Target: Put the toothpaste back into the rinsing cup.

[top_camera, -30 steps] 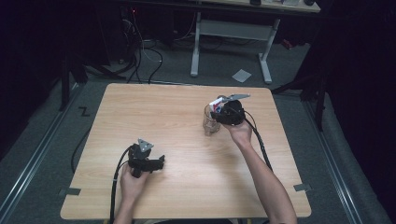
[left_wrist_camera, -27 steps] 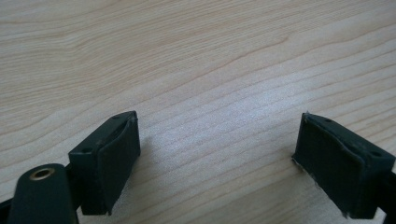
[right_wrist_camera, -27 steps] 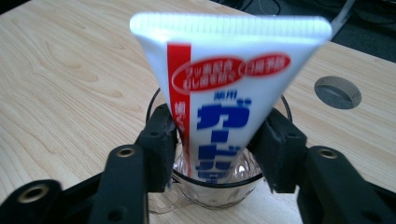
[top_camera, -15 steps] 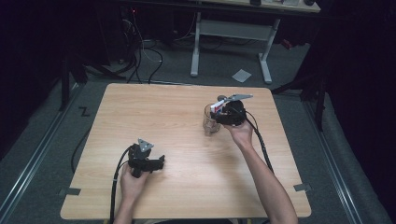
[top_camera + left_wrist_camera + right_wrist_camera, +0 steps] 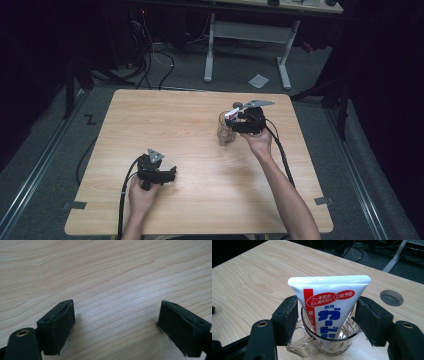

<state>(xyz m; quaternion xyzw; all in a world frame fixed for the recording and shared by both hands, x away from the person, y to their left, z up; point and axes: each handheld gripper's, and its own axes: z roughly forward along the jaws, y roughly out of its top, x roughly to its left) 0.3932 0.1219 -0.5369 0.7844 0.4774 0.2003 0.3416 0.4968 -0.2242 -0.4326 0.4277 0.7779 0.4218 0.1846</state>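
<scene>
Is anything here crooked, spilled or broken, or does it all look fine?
Nothing is spilled or broken. The toothpaste tube stands cap-down in the clear glass mug, leaning a little to one side. The right tool has just been opening, with its pads either side of the tube. The left tool rests open over the bare table.

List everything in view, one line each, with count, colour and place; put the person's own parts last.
toothpaste tube: one, white with red and blue print, standing cap-down in the glass mug.
glass mug: one, clear, on the table's far right part.
table: one, light wood.
desk frame: one, white, on the floor beyond the table.
left gripper: one, black, near left, fingers open over bare wood.
right gripper: one, black, fingers just opened either side of the tube.
</scene>
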